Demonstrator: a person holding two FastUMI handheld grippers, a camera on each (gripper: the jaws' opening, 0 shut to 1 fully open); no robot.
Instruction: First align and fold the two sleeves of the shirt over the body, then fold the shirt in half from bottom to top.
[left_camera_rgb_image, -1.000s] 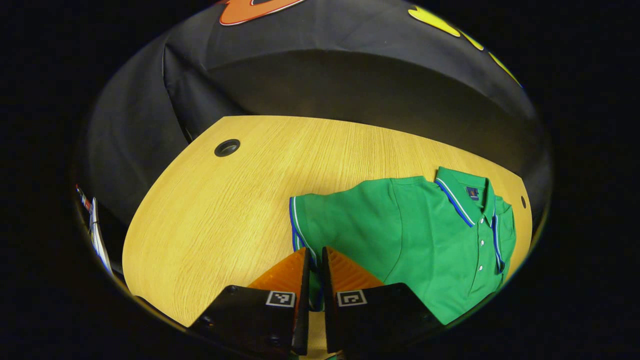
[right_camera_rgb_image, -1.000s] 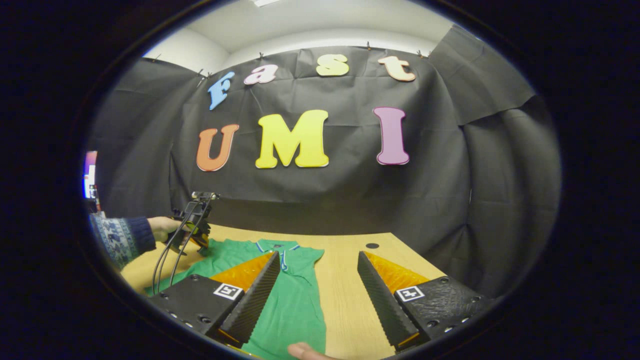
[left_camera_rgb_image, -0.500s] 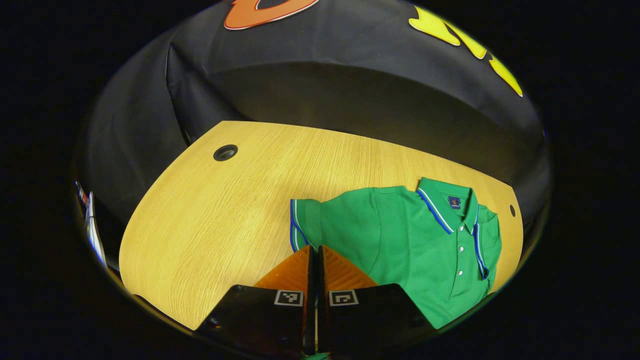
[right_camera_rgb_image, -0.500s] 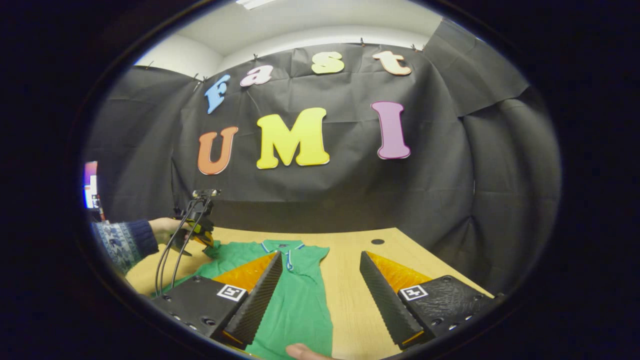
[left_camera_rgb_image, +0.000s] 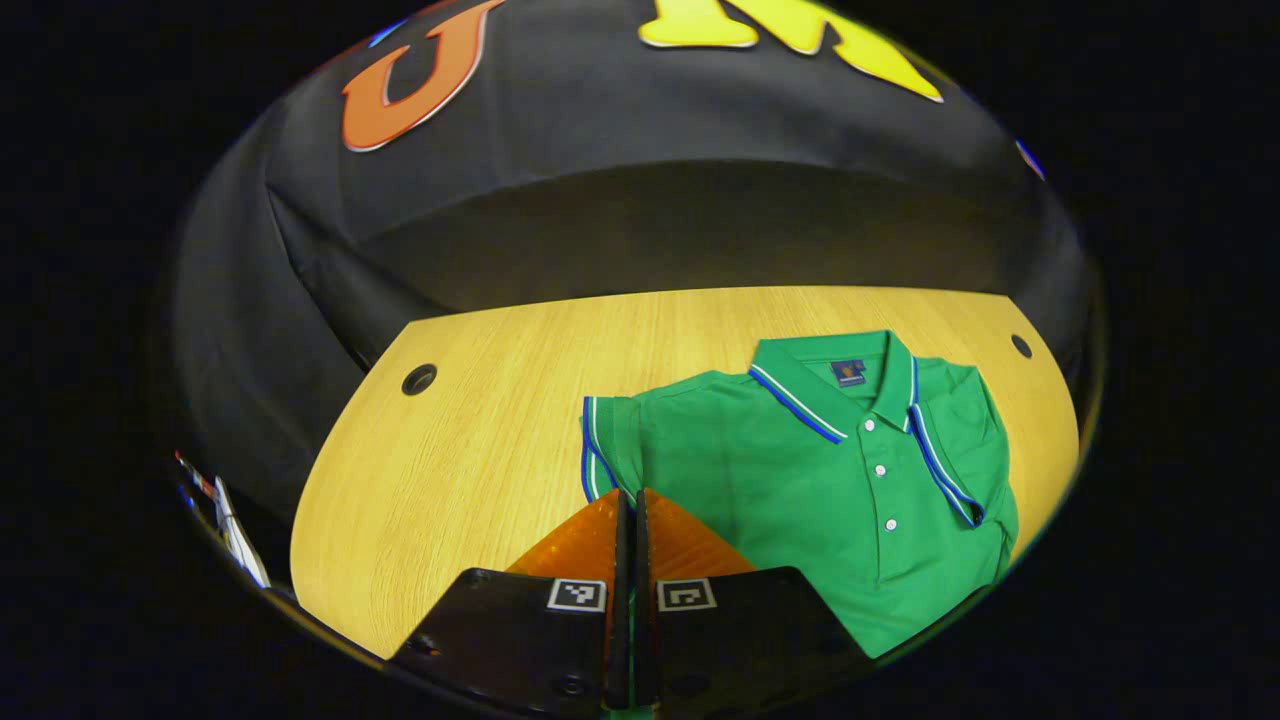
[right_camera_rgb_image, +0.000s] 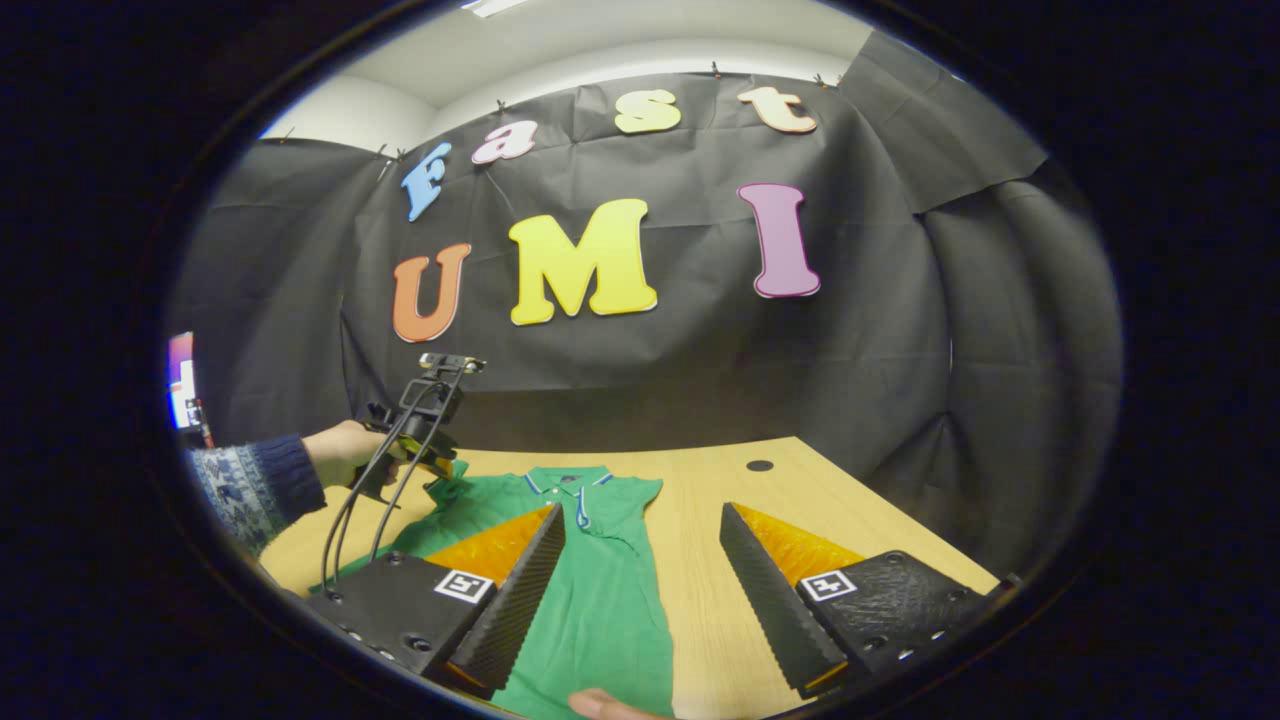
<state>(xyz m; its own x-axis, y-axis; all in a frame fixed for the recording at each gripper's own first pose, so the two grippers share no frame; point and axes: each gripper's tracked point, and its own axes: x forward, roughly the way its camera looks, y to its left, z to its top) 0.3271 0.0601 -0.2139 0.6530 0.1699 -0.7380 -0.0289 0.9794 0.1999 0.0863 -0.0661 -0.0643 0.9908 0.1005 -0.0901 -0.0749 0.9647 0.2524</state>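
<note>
A green polo shirt (left_camera_rgb_image: 820, 480) with blue-white trim lies collar away on the wooden table (left_camera_rgb_image: 480, 420). My left gripper (left_camera_rgb_image: 627, 492) is shut on the cuff of its near sleeve (left_camera_rgb_image: 608, 440), and green cloth shows between the fingers. The other sleeve (left_camera_rgb_image: 960, 440) lies folded over the body. In the right gripper view, the left gripper (right_camera_rgb_image: 425, 440) holds that sleeve raised off the table, above the shirt (right_camera_rgb_image: 600, 600). My right gripper (right_camera_rgb_image: 640, 512) hangs open over the shirt's lower body, with nothing between its fingers.
The table has round cable holes at its far corners (left_camera_rgb_image: 419, 379) (left_camera_rgb_image: 1020, 346) (right_camera_rgb_image: 759, 465). A hand (right_camera_rgb_image: 340, 455) in a patterned sleeve (right_camera_rgb_image: 250, 480) holds the left gripper. A fingertip (right_camera_rgb_image: 595, 705) shows at the near edge. Bare wood (right_camera_rgb_image: 720, 500) lies right of the shirt.
The left gripper's fingers closed fully on the sleeve cuff and lifted it, and its view swung toward the shirt's body. The right gripper stayed open and tilted slightly.
</note>
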